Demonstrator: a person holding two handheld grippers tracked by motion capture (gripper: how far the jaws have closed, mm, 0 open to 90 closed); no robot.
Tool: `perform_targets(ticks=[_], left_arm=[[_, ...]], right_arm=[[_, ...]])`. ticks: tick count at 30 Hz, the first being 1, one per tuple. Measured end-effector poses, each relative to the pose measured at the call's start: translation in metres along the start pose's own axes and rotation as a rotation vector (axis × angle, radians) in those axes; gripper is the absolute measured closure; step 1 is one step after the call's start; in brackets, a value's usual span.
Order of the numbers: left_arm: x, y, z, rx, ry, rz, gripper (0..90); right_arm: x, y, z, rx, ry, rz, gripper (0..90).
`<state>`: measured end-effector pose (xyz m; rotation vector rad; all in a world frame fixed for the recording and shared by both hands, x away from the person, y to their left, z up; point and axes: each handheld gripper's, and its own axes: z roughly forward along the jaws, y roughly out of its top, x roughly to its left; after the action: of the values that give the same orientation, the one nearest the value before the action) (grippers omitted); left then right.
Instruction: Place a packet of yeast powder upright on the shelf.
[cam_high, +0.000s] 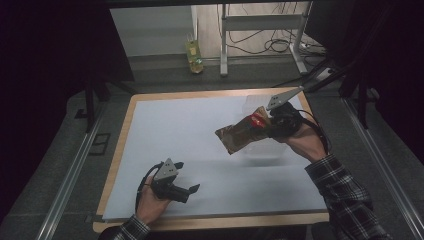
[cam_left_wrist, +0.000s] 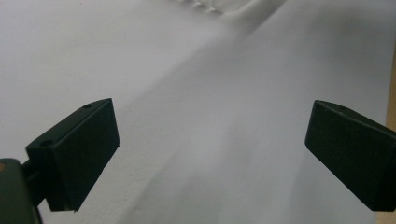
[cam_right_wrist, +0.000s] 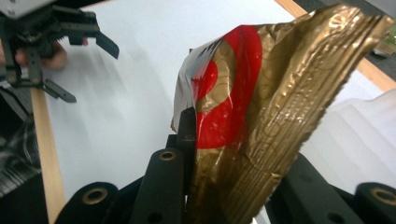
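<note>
My right gripper (cam_high: 265, 126) is shut on a gold foil packet (cam_high: 239, 134) with a red mark, held up above the white sheet (cam_high: 200, 135) at the right of the table. In the right gripper view the crinkled packet (cam_right_wrist: 261, 107) rises from between my black jaws, pinched at its lower end. My left gripper (cam_high: 187, 177) rests low near the front left of the sheet, jaws wide open with nothing between them. The left gripper view shows its two black pads (cam_left_wrist: 77, 156) far apart over bare white sheet.
A clear plastic container (cam_high: 262, 145) stands on the sheet under and behind the packet. The wooden table edge (cam_high: 120, 145) frames the sheet. A bottle (cam_high: 194, 56) and metal frame legs (cam_high: 224, 45) stand on the floor beyond the table.
</note>
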<state>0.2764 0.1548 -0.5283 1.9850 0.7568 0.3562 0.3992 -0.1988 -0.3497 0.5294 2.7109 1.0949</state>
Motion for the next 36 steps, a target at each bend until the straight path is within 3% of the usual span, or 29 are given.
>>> perform_targets(ticks=[7,19,36], left_arm=[[0.001,0.000,-0.001,-0.002,0.004,0.002,3.0],[0.001,0.000,-0.001,-0.004,0.015,0.008,3.0],[0.001,-0.001,-0.002,-0.001,0.020,0.007,3.1]], right_arm=[[-0.010,0.002,-0.008,0.012,-0.030,-0.036,74.0],[-0.040,0.004,-0.031,0.002,-0.098,-0.080,74.0],[-0.077,0.000,-0.040,0.100,-0.201,-0.150,74.2]])
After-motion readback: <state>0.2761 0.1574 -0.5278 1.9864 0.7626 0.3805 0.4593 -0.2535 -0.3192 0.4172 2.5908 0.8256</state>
